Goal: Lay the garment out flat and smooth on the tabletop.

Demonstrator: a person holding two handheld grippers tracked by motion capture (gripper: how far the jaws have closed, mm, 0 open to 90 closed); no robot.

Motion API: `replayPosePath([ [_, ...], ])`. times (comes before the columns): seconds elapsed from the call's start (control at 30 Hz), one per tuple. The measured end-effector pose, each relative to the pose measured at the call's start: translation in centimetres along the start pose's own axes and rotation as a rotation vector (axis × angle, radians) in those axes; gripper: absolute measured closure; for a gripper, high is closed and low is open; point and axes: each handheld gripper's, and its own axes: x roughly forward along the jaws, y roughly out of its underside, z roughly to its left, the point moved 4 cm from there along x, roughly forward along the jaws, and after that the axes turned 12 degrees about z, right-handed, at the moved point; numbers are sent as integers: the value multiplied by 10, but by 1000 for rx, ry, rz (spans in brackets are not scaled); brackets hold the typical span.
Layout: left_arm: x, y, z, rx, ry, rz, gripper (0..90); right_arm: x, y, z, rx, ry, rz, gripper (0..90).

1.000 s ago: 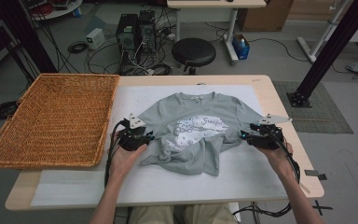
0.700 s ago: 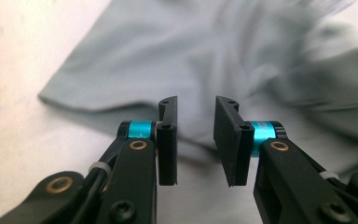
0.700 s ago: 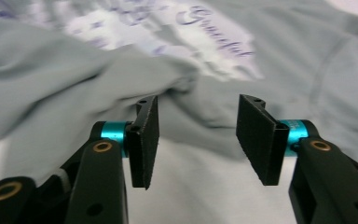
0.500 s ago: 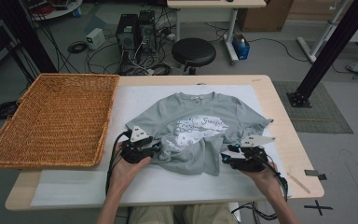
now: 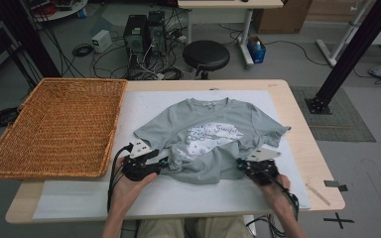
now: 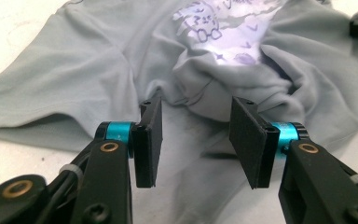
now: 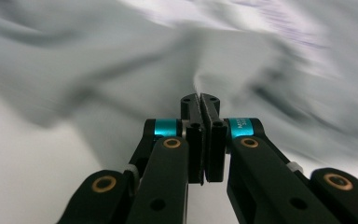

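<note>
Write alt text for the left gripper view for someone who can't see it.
The left gripper, its two black jaws open, sits just above a rumpled grey T-shirt on a white table cover, with a bunched fold of cloth just beyond the jaws. The shirt's pale cartoon print lies farther back.
</note>
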Motion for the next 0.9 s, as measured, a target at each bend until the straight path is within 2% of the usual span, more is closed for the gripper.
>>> replayPosePath([
  [0.07,-1,-2,-7,1,14,-11,545,-8,15,-20,45,35,10,900],
  [0.13,0,-6,-17,20,43,-24,541,-14,29,-33,75,71,31,900],
  [0.2,1,-9,-28,36,58,-25,519,-17,40,-41,88,100,53,900],
  [0.23,1,-10,-33,47,64,-25,515,-19,44,-43,94,109,56,900],
  [0.27,1,-10,-37,60,62,-23,514,-20,47,-43,104,98,48,876],
  [0.3,1,-10,-40,62,59,-22,514,-21,49,-43,112,85,41,784],
  [0.4,8,-13,-46,57,48,-19,512,-23,51,-38,122,51,26,655],
  [0.47,18,-19,-49,50,29,-16,511,-24,49,-35,131,43,7,609],
  [0.53,30,-24,-48,49,9,16,512,-25,44,-33,132,40,-9,601],
  [0.57,35,-25,-46,55,-11,42,537,-25,42,-32,127,38,-13,601],
  [0.6,39,-27,-44,57,-26,55,636,-25,40,-31,123,35,-16,601],
  [0.63,41,-28,-39,44,-19,60,724,-25,39,-31,123,36,-18,601],
  [0.67,41,-30,-33,32,-28,55,814,-25,38,-32,125,37,-19,601],
  [0.7,40,-33,-25,21,-46,49,863,-26,38,-33,129,39,-20,600],
  [0.83,38,-50,10,-32,-98,25,874,-28,40,-38,145,40,-27,598],
  [0.9,43,-53,24,-32,-120,55,873,-28,42,-40,151,40,-24,598],
])
